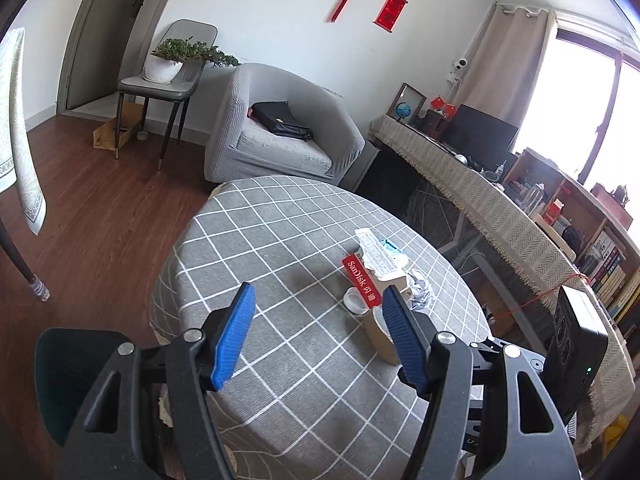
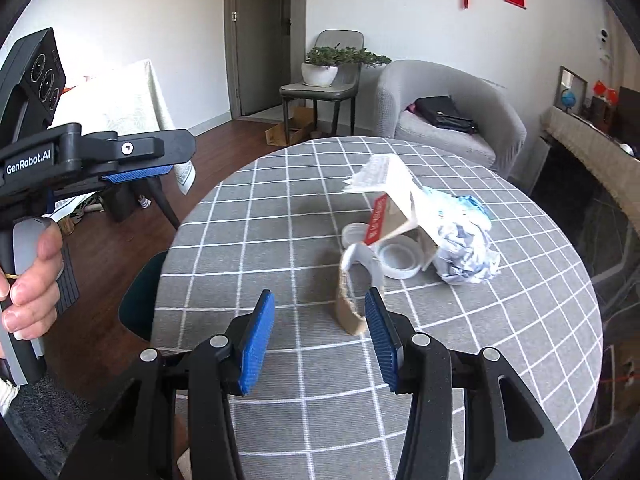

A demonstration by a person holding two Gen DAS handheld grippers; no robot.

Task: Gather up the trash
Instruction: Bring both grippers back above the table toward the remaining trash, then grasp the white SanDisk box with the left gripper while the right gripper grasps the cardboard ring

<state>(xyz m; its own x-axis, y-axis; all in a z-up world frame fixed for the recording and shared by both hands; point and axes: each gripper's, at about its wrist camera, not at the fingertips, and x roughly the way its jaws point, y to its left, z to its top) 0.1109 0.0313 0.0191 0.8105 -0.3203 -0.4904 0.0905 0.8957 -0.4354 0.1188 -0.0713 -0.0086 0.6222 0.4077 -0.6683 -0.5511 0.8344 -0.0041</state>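
Note:
A heap of trash lies on the round table with the grey check cloth. It holds a tipped brown paper cup, a red SanDisk card, white lids, a folded carton and a ball of crumpled paper. My right gripper is open, with the cup just beyond its right pad and nothing between the pads. My left gripper is also open and empty, short of the cup, the card and a white lid. In the right wrist view a hand holds the left gripper at the left edge.
A grey armchair with a black bag stands behind the table. A chair with a potted plant is by the door. A long cloth-covered desk runs along the right. A dark chair back sits at the table's near-left rim.

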